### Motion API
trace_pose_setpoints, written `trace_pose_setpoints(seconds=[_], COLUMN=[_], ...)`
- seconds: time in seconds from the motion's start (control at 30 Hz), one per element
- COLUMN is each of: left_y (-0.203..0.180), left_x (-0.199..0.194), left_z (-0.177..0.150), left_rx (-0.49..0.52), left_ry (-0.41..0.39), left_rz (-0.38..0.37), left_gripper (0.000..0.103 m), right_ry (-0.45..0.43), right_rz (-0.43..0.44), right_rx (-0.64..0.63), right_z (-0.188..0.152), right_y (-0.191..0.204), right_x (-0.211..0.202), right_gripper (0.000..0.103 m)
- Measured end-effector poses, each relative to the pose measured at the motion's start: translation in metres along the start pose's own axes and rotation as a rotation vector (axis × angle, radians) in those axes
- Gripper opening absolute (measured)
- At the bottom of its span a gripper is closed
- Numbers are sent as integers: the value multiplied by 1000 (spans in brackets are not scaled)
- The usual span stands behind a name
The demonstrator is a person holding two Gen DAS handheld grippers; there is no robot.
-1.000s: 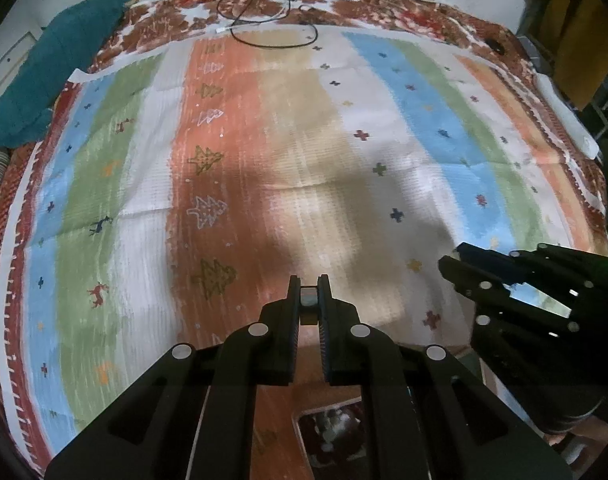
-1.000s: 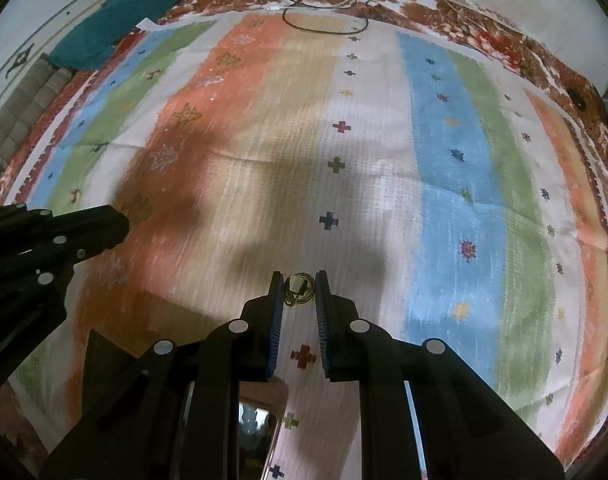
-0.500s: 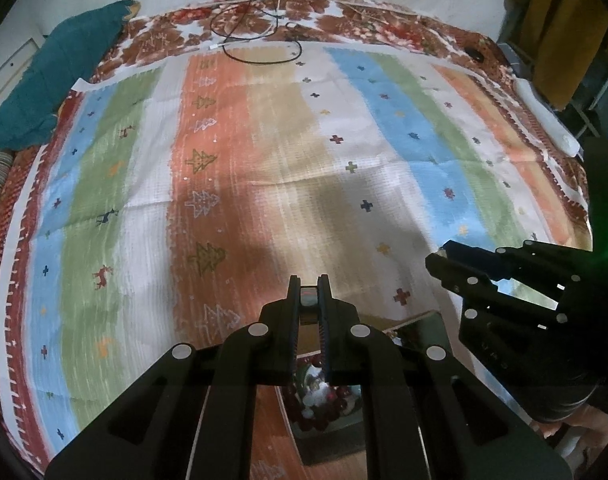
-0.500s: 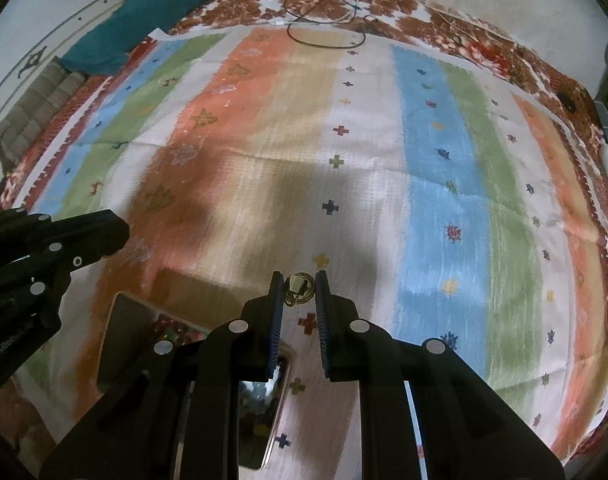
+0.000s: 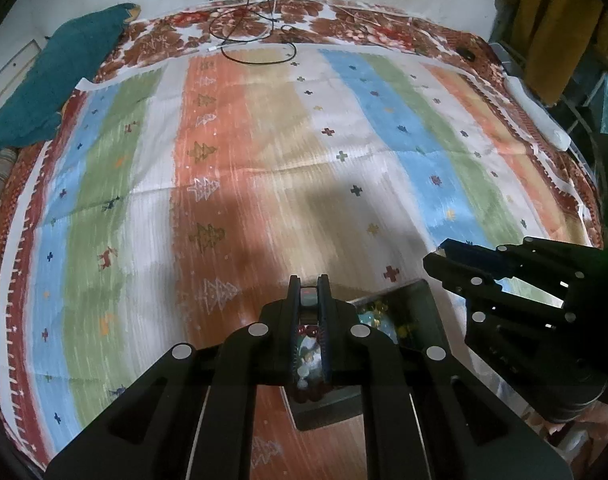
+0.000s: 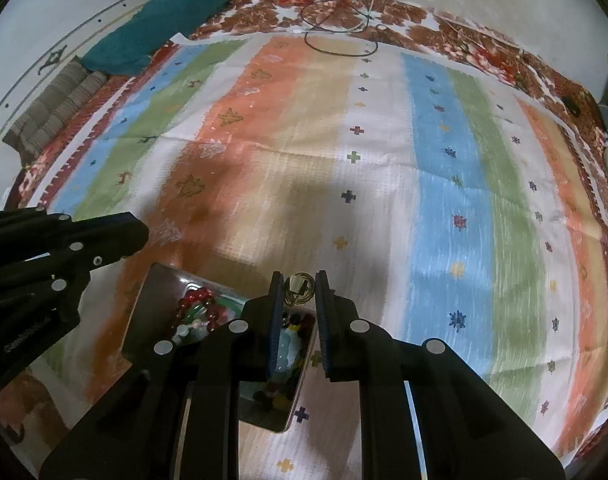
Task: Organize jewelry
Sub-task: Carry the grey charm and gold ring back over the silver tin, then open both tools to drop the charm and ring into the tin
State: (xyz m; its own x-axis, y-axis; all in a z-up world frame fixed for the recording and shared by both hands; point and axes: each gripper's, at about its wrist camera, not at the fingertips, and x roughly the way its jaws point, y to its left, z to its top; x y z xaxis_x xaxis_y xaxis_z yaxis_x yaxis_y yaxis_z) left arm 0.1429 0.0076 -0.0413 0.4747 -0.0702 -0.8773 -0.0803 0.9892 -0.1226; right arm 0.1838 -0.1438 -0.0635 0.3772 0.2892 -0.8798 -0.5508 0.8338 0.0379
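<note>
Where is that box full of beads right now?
The bead box lies on the striped cloth, low in both views, beneath the left gripper and right gripper.

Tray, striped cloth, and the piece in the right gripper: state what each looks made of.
Tray: seemingly metal, smooth and mirror-like; its walls throw back reflections. Striped cloth: woven fabric, matte; fold creases and a ribbed weave show. Piece in the right gripper: thin gold-toned wire or ring, probably metal, too small to be sure.
</note>
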Motion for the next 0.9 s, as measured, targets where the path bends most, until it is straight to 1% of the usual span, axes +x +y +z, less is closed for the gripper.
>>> trace_pose_setpoints(seconds=[0.23,0.43,0.67,0.73,0.77,0.9], left_y=[-4,-11,-16,-14,-13,-8], left_x=[-10,-22,-25,-25,-25,-26], left_z=[-13,-26,-34,-33,-32,-32], left_rx=[6,17,24,13,7,-11], left_ry=[-12,-25,-25,-26,-26,-27], left_rz=[5,-19,-15,-14,-14,-9], left_gripper=[8,8,8,14,19,22], right_ry=[-19,-33,-10,-6,-3,-5], right_rz=[25,43,53,63,64,56], right_rx=[-9,-26,-14,-8,-7,-3], right_z=[-12,-21,-24,-24,-25,-30], right_y=[6,13,13,12,12,9], right_x=[-14,-22,-20,-20,-20,-23], right_gripper=[17,17,17,18,19,29])
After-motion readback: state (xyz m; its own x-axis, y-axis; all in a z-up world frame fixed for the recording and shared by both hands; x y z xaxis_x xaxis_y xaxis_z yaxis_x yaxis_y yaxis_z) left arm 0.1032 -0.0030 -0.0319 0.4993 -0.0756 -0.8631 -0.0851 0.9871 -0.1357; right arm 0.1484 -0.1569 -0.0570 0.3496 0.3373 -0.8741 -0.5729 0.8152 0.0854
